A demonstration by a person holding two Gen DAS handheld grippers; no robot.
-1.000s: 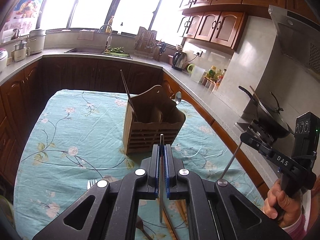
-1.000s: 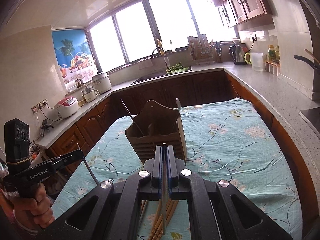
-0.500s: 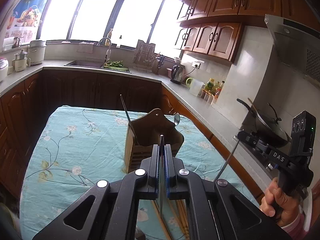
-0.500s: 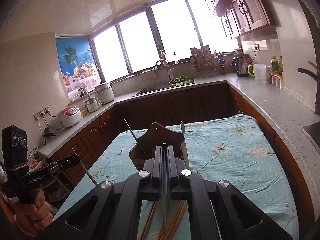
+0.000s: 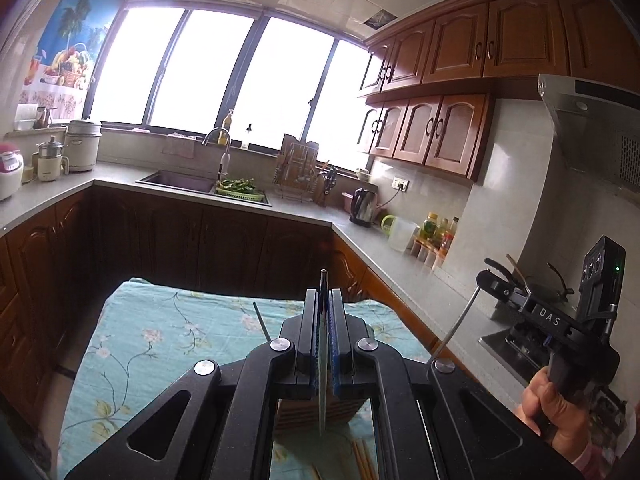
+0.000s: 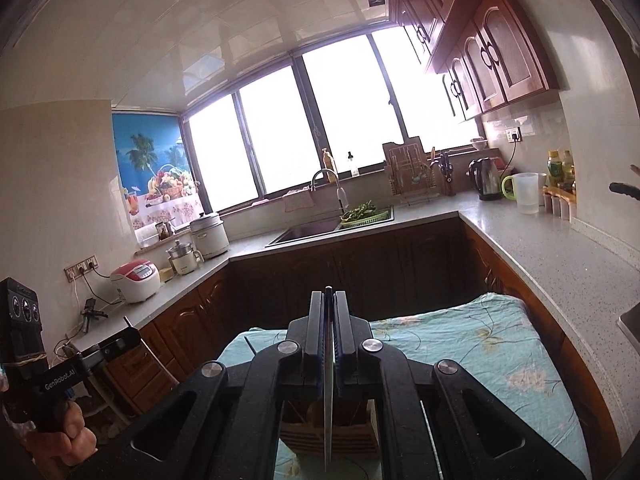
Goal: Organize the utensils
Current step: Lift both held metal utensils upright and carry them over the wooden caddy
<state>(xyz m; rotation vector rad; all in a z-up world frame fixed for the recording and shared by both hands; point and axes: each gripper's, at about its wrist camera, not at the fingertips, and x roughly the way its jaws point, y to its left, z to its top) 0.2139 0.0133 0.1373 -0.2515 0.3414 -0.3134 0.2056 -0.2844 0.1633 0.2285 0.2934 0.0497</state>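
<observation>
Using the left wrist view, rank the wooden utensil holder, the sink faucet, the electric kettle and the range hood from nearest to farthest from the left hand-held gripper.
1. Wooden slatted utensil holder: directly below the left hand-held gripper, on the floral tablecloth.
2. Dark electric kettle: right counter corner.
3. Curved metal sink faucet: far counter under the window.
Steel range hood: upper right; its distance against the kettle is too close to call.

Daylight pours in through the wide windows [image 5: 224, 76], which are blown out to pure white with no detail behind them. The ceiling tiles [image 6: 224, 52] catch a soft glare. The lower cabinets [image 5: 192, 244] sit in deep shadow. Strong fisheye bending curves the edges, and the corners darken to black. Focus is fairly sharp throughout.
</observation>
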